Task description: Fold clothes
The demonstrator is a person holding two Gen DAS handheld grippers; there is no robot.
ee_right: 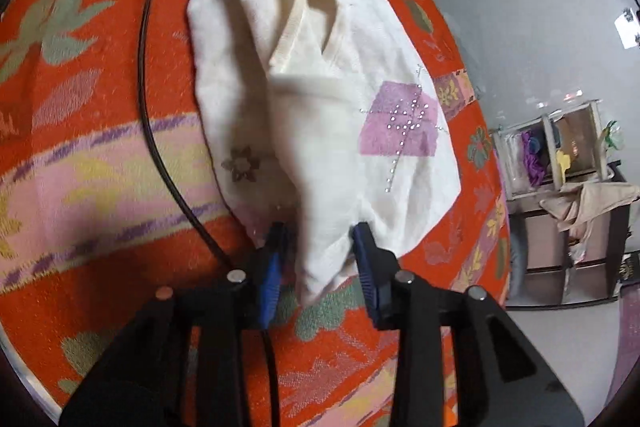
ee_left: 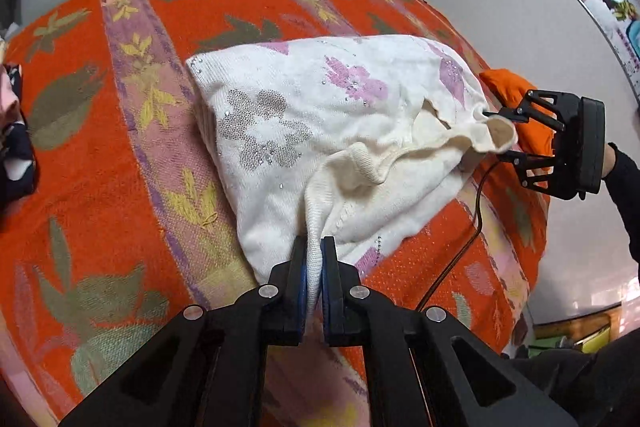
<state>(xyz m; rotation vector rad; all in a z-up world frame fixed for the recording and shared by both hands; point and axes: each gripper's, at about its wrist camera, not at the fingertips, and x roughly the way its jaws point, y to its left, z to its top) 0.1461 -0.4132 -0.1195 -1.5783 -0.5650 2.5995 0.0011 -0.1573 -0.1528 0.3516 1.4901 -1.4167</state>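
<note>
- My left gripper (ee_left: 315, 247) has its fingers clamped on the cream knitted sweater with lilac flowers (ee_left: 320, 131).
- My right gripper (ee_right: 322, 239) has its fingers apart, with cloth loose between them.
- The sweater lies half-folded near the edge of the bed's orange flowered blanket (ee_left: 100, 155).
- Risk: the freed corner may slump and undo the fold.
</note>
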